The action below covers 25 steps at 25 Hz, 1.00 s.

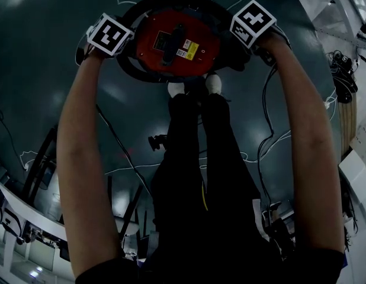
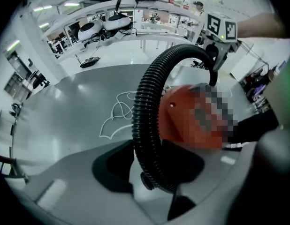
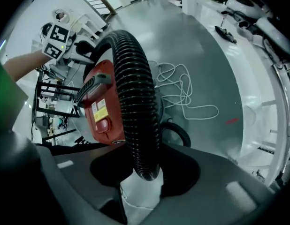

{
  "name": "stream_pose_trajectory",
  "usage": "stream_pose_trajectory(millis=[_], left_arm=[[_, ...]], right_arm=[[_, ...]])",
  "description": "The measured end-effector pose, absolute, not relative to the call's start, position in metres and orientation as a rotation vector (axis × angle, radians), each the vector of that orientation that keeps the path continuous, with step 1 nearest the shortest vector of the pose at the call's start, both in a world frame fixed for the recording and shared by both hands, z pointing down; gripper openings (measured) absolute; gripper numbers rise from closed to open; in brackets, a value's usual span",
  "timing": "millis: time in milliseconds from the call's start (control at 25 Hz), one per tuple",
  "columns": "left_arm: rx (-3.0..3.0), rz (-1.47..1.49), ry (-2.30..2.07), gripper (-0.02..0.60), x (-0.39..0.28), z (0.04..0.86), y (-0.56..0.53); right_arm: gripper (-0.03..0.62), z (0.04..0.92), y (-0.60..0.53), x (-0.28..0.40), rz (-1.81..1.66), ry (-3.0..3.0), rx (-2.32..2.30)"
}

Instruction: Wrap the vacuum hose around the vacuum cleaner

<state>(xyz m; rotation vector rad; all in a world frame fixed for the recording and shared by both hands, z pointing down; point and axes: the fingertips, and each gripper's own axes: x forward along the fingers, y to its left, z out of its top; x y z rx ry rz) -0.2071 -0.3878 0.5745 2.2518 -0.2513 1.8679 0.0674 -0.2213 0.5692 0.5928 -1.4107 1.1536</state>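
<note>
Left gripper (image 2: pixel 152 172) at nine o'clock and right gripper (image 3: pixel 145 177) at three both pinch the hose (image 2: pixel 145 116) round the vacuum cleaner (image 1: pixel 177 40). Next, I think, it needs lowering snugly.

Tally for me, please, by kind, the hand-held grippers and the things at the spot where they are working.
Vacuum cleaner: 1
Vacuum hose: 1
Tangled white cord: 1
Hand-held grippers: 2, left hand-held gripper and right hand-held gripper, each shut on the hose
Total: 5

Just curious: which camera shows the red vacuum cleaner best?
Head view: the vacuum cleaner from above, hose looped around it. Both gripper views show only one side behind the hose, the left's partly masked.
</note>
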Motion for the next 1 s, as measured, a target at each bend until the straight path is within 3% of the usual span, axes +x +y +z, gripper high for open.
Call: stream_pose_trajectory(millis=[320,400,560,1000], left_arm=[[2.214,1.747,-0.352,0.198,-0.207,0.591,-0.396],[2.25,1.735,-0.303,0.237,-0.205,0.597,-0.39],[2.267,1.88,-0.131,0.222,-0.217,0.618,-0.368],[2.237,1.607,-0.272,0.222,-0.225,0.626,-0.369]], right_arm=[[0.179,0.598,-0.261,0.077,1.045,-1.49,0.9],[0.179,0.604,-0.271,0.079,0.98,-1.501,0.951],[0.178,0.619,-0.278,0.068,0.834,-1.524,0.801],[0.179,0.656,-0.271,0.048,0.781,-1.469,0.646]])
